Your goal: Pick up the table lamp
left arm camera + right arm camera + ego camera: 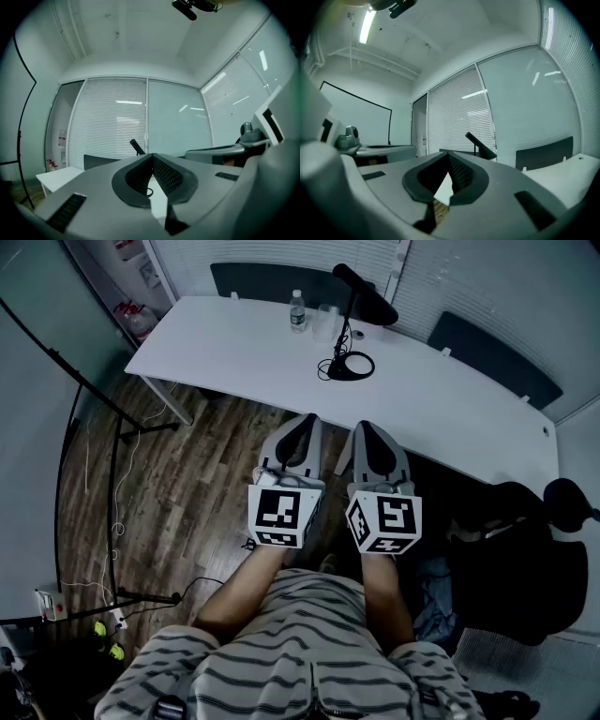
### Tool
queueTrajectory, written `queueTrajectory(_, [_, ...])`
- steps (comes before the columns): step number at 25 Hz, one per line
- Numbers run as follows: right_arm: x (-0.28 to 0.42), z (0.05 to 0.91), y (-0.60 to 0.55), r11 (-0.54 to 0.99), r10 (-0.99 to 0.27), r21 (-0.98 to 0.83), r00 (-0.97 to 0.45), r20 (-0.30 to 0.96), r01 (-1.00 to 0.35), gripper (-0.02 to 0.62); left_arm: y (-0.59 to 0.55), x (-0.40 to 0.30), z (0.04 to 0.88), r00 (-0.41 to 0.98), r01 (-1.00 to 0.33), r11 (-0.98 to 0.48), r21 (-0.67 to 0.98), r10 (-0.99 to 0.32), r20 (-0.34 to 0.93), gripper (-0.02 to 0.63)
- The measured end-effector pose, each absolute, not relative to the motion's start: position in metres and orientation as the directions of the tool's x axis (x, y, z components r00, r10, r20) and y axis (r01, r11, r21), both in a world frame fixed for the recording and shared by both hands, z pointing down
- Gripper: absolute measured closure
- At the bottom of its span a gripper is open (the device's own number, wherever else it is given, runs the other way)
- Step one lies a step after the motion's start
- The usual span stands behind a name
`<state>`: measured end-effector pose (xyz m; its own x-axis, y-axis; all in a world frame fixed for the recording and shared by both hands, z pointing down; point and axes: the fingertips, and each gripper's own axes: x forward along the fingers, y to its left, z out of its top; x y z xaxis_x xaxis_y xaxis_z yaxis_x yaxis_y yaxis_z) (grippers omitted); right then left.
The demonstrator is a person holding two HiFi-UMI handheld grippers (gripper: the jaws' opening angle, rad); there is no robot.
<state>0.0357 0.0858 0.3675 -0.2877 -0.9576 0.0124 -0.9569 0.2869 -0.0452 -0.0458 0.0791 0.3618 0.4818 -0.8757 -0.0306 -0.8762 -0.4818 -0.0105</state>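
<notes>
The lamp point(351, 329) stood at the far side of the white table point(225, 352), just right of a bottle point(297, 312) and a glass point(324, 322). The left gripper point(302, 423) and right gripper point(368, 427) were held level, side by side near the person, well apart from the lamp. Both had their jaws closed together with nothing between them.
</notes>
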Motion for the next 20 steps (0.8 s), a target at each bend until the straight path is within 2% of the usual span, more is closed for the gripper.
queueTrajectory(20, [0.085, 0.38, 0.079, 0.397, -0.917, -0.073, -0.398, 0.009, -0.915, 0.584, 0.076, 0.005, 0.373, 0.38, -0.925, -0.379, -0.031, -0.925, -0.028, 0.6])
